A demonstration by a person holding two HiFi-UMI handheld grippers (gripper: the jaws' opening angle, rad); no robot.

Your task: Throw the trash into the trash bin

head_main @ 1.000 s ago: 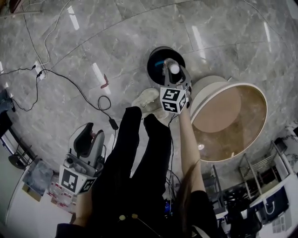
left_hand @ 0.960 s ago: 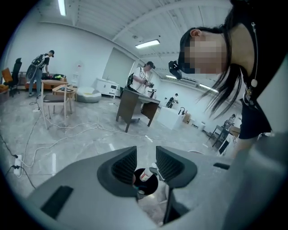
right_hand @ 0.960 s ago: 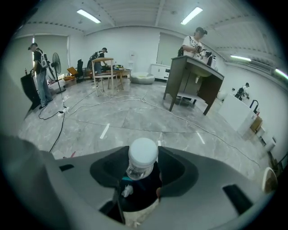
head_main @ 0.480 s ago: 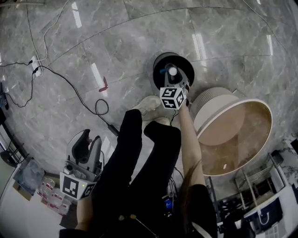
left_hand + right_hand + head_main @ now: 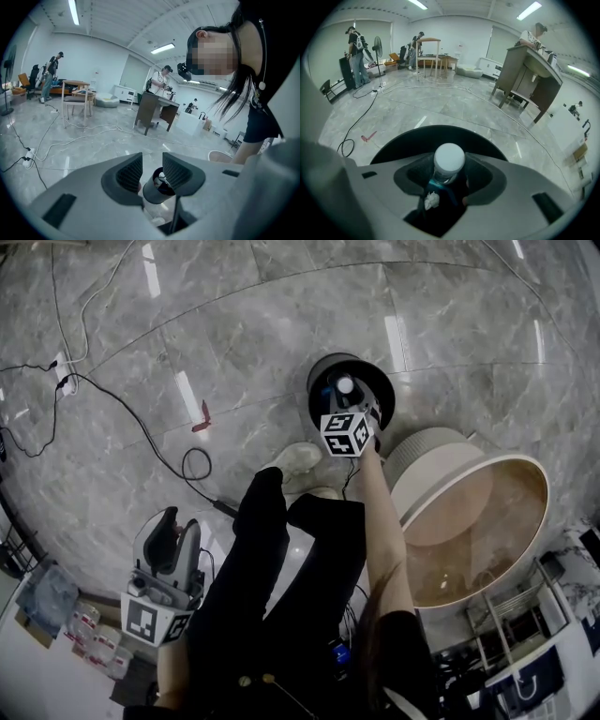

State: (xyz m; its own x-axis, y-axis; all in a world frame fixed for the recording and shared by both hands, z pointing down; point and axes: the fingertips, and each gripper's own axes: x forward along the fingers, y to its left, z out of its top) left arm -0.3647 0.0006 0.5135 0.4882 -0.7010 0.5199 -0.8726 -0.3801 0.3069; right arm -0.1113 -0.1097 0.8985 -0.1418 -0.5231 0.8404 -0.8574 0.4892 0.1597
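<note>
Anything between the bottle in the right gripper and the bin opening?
Nothing visible does. The right gripper holds the bottle straight over the open bin, which has no lid on it. Only a white crumpled scrap shows lower down inside.

The floor [image 5: 234, 324] is polished grey stone in large slabs, with thin joints and bright streaks of ceiling light on it. A round black trash bin [image 5: 317, 381] stands open on it. Just beside it stands a round table [image 5: 511, 512] with a brown top on a broad pale base. A person's pale shoe [image 5: 292, 458] is planted near the bin. Off to the left lies a small red scrap [image 5: 202, 416] on bare stone. Between scrap and shoe a black cable [image 5: 195, 463] curls into a loop, then trails away across the slabs to a white power strip [image 5: 62, 373] – a thinner white cable lies near it.
</note>
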